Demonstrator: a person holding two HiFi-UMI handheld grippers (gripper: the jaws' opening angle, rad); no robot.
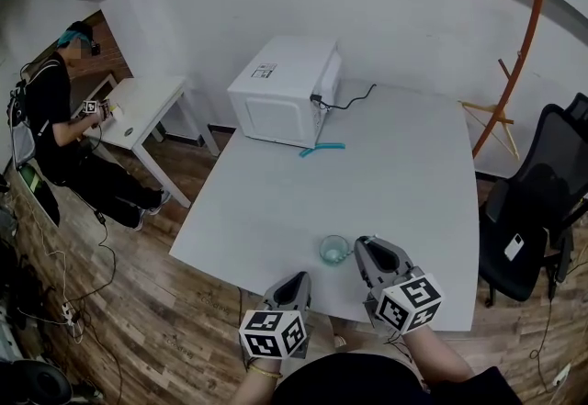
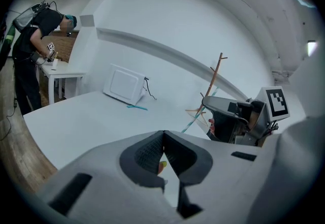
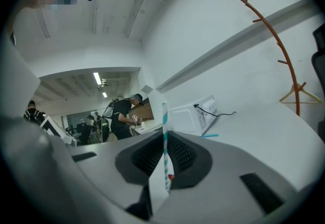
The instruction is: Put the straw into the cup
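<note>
Ribbed dark pads (image 3: 147, 154) of the right gripper (image 3: 163, 139) are pressed together on a striped teal-and-white straw (image 3: 164, 116), which stands upright between them with most of its length above the grip. It looks like a thin paper tube, so I judge it very light, easily crushed and liable to bend. A gentle pinch on the shaft, leaving one end free, should suit it. The left gripper (image 2: 163, 134) has its jaws closed tip to tip on nothing. Just beside the right gripper sits the small clear, blue-green cup (image 1: 334, 250), open-mouthed and probably easy to tip, near the front edge of the smooth white table (image 1: 404, 164).
</note>
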